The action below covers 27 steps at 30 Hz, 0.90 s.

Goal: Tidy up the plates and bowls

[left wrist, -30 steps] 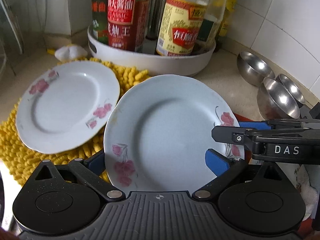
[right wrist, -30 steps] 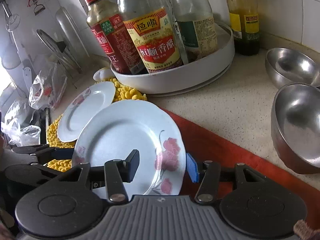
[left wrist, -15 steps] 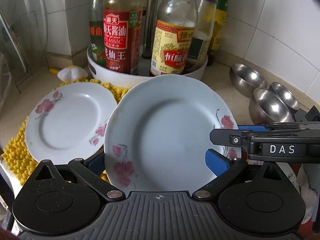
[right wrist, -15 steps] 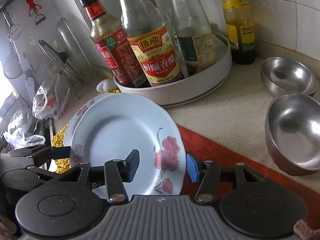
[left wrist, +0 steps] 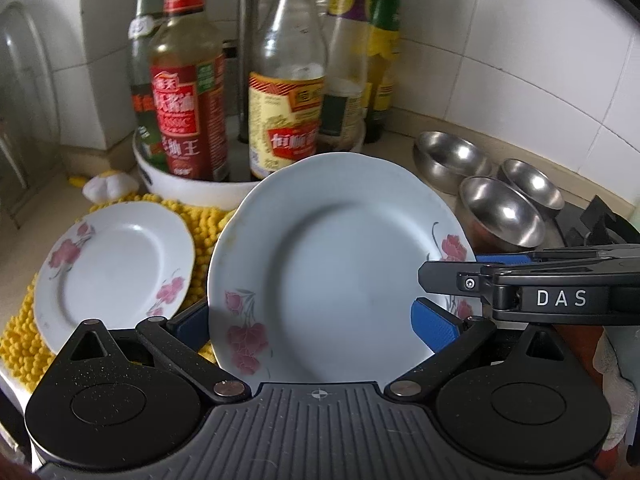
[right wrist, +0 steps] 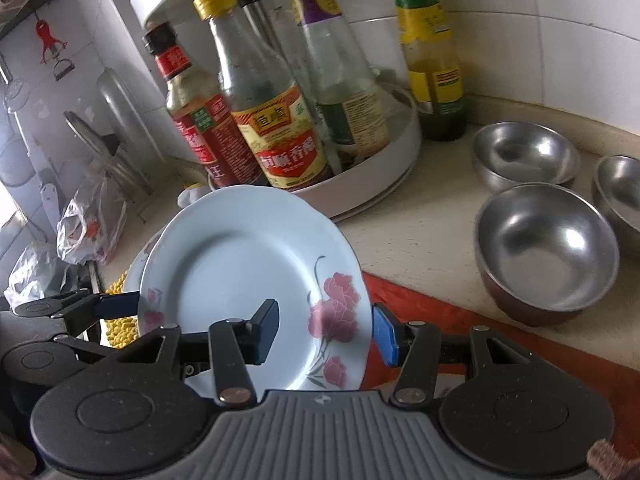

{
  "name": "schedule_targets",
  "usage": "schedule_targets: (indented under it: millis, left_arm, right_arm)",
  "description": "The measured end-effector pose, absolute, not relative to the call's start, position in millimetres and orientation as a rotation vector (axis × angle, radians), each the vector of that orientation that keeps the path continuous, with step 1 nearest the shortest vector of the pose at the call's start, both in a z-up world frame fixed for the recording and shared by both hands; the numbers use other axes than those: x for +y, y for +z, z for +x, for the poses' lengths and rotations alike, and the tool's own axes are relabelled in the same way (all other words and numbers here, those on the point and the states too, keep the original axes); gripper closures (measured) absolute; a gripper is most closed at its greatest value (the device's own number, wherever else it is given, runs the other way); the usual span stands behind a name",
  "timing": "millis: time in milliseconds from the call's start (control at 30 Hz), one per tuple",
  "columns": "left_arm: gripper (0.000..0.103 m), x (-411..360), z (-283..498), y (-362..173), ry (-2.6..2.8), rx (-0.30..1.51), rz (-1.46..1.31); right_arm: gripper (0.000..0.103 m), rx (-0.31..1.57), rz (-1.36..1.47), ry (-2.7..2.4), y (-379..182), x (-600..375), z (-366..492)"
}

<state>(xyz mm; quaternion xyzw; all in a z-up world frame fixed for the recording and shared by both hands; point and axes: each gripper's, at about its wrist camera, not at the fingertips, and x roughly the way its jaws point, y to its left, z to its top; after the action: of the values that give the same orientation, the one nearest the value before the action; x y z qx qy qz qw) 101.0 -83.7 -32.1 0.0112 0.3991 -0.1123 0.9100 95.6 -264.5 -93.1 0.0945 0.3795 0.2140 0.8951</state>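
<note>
A white plate with pink flowers (left wrist: 332, 264) is held up above the counter, tilted, by both grippers. My left gripper (left wrist: 312, 324) is shut on its near rim, one finger behind and one in front. My right gripper (right wrist: 324, 332) is shut on the plate (right wrist: 240, 264) at its right rim; it also shows in the left wrist view (left wrist: 520, 280). A second flowered plate (left wrist: 112, 268) lies flat on a yellow mat (left wrist: 200, 220) to the left. Three steel bowls (right wrist: 548, 248) (right wrist: 524, 156) (right wrist: 620, 188) stand on the counter at the right.
A white turntable tray (right wrist: 380, 176) with several sauce bottles stands behind the plates. A red mat (right wrist: 440, 320) lies under my right gripper. Pot lids and plastic bags (right wrist: 88, 216) are at the far left. Tiled walls close the corner.
Both grippers have lifted the held plate higher off the counter and tilted it up. The second plate and the bowls have stayed in place.
</note>
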Motion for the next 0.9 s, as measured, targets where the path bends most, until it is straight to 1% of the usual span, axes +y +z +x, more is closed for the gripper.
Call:
schedule_targets:
  millis: [300,900]
  left_arm:
    - [0.001,-105.2,93.4,-27.1,-0.299,0.805,0.064]
    - [0.001,-170.3,68.8,-38.6,-0.477,0.825,0.152]
  right_arm:
    - [0.056,0.766,0.223,0.382,-86.2,-282.4,78.4]
    - [0.056,0.785,0.305,0.197,-97.0,-346.6,26.9]
